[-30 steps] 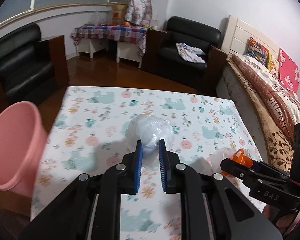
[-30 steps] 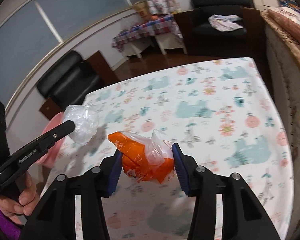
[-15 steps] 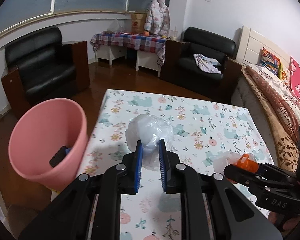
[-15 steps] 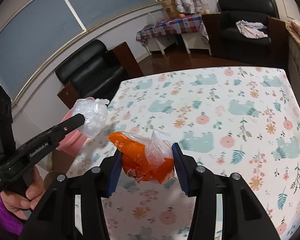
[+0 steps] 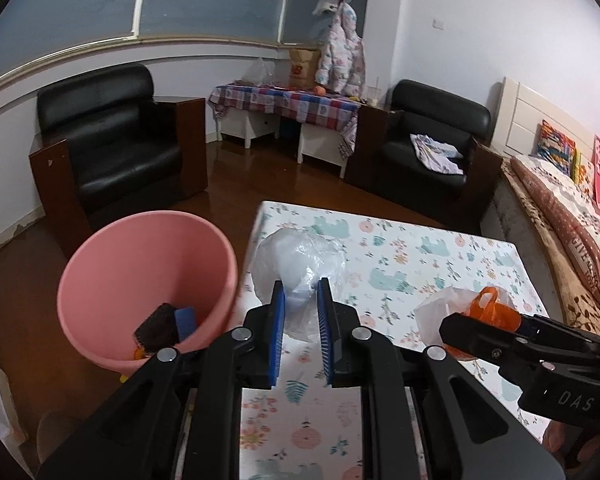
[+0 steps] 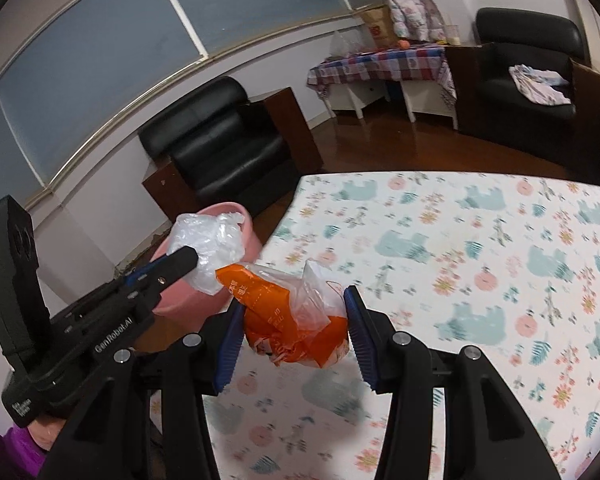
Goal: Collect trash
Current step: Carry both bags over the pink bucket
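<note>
My left gripper [image 5: 300,292] is shut on a crumpled clear plastic bag [image 5: 300,260] and holds it above the table's left edge, just right of the pink bin [image 5: 112,256]. The bin stands on the floor with dark and blue trash inside. My right gripper [image 6: 294,300] is shut on an orange and clear plastic wrapper [image 6: 288,320] above the table. It also shows at the right of the left wrist view [image 5: 450,322], with the wrapper [image 5: 492,310]. In the right wrist view the left gripper [image 6: 192,260] holds the clear bag [image 6: 208,244] in front of the bin [image 6: 252,240].
The table has a floral and bear-print cloth [image 5: 420,264]. Black armchairs [image 5: 112,148] stand behind on the wooden floor. A bed [image 5: 572,216] is at the right. A checked side table [image 5: 292,100] stands at the back wall.
Both grippers have lifted and swung left with their trash. The pink bin has come further into view and now lies just left of the clear bag.
</note>
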### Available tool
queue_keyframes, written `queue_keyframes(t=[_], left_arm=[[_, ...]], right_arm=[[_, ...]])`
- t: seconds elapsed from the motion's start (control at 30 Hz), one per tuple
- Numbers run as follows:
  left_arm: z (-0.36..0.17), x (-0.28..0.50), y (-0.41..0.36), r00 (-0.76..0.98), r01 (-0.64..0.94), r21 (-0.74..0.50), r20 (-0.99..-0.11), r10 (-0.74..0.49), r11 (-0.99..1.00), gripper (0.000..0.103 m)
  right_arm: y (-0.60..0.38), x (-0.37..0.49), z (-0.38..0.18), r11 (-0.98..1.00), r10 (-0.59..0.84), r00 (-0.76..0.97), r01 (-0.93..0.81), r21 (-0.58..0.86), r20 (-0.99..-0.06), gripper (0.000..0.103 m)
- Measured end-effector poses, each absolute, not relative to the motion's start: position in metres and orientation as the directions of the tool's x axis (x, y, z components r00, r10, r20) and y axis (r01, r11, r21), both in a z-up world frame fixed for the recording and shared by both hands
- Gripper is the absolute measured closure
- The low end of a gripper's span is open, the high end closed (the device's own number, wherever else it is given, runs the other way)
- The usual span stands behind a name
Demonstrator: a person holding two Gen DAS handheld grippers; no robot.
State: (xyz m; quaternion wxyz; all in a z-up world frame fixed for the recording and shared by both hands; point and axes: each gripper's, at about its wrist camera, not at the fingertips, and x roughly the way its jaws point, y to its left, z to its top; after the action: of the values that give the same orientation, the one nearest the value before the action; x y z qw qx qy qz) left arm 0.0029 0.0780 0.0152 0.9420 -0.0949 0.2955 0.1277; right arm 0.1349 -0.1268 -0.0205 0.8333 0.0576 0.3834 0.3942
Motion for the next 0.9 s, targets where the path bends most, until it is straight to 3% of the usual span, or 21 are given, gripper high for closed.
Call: queue_keyframes(t=[0.67, 0.9], left_arm=[[0.021, -0.035, 0.168, 0.781, -0.449, -0.11, -0.531, 0.329, 0.887, 0.088], [0.011, -0.044, 0.205, 0.753, -0.497, -0.14, -0.56, 0.346, 0.856, 0.088]], right_arm=[[-0.004, 0.131, -0.007, 0.608, 0.743, 0.338, -0.702, 0.372, -0.578, 0.055], [0.041, 0.13, -0.012, 0.59, 0.741, 0.31, -0.724, 0.357, -0.596, 0.055]])
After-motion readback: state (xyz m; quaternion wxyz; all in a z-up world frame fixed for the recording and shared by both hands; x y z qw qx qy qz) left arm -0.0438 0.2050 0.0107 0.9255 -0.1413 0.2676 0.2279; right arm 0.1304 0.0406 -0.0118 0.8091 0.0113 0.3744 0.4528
